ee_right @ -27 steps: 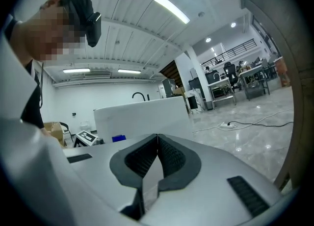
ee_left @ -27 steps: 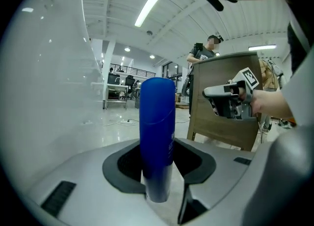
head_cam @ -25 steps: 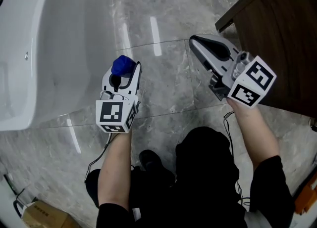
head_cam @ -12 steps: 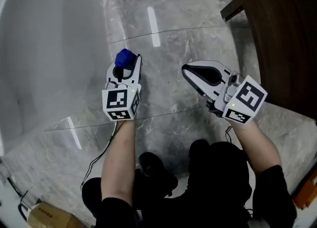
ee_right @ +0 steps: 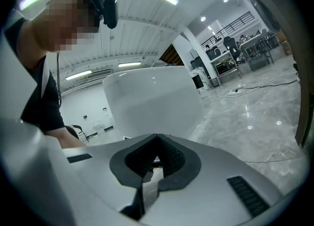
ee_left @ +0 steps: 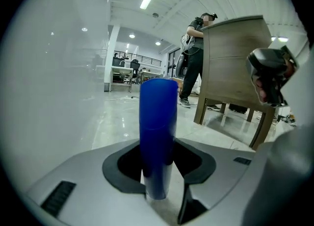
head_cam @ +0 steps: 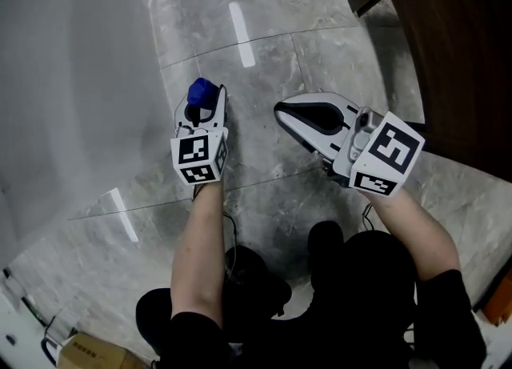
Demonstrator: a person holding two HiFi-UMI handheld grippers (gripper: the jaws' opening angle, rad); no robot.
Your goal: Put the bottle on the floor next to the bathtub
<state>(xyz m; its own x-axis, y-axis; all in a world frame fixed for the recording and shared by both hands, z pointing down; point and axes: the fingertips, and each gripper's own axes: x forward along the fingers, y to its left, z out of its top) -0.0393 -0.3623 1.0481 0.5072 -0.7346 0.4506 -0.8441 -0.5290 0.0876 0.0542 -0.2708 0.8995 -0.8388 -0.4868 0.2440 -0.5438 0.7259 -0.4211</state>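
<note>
The blue bottle (head_cam: 202, 90) stands upright between the jaws of my left gripper (head_cam: 203, 108), which is shut on it. In the left gripper view the bottle (ee_left: 157, 127) fills the middle, and its lower end is hidden behind the jaws. It sits close to the white bathtub (head_cam: 72, 71), over the grey marble floor (head_cam: 264, 47). I cannot tell whether it touches the floor. My right gripper (head_cam: 282, 112) hovers just right of the left one. Its jaws (ee_right: 157, 139) are shut with nothing between them.
A dark wooden cabinet (head_cam: 448, 47) stands at the right on legs (ee_left: 260, 127). The bathtub wall (ee_right: 152, 100) rises ahead of the right gripper. A cardboard box (head_cam: 96, 355) lies behind me at lower left. A person (ee_left: 195, 58) stands far off in the room.
The right gripper has swung left and come closer to the left gripper. The left gripper, still on the bottle, has shifted slightly. Its grip is unchanged.
</note>
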